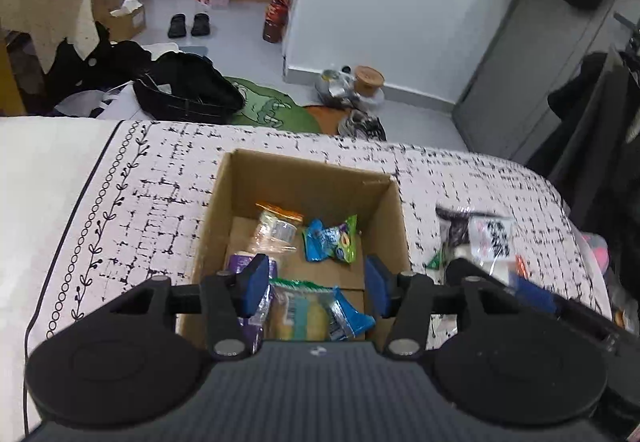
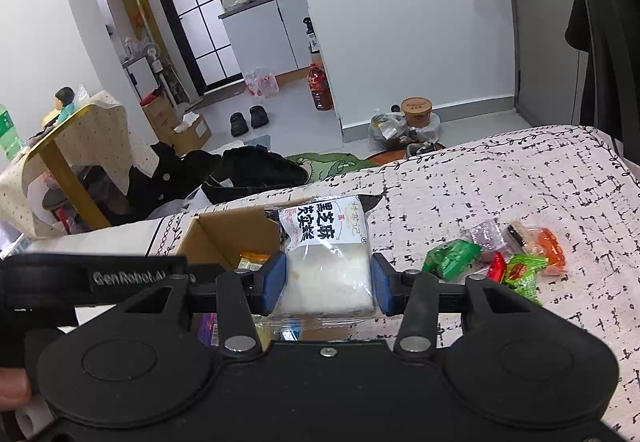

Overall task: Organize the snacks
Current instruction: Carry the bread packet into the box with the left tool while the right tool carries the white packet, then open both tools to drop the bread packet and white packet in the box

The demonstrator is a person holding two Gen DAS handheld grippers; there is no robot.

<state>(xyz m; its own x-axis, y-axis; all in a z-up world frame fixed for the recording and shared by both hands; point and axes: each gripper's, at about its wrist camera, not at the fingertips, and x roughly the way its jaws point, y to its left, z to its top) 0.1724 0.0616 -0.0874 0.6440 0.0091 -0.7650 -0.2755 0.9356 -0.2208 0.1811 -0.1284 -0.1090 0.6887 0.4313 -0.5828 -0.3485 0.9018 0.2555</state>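
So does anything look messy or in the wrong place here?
Yes. A bunch of small wrapped snacks lies loose on the patterned cover instead of in the cardboard box with the others. The right tongs hold a white packet near the box. Nothing looks spilled or torn.

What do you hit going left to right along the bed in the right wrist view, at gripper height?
Cardboard box → white black-sesame snack pack clamped in the right gripper → green wrapped snack → red candy → orange packet.
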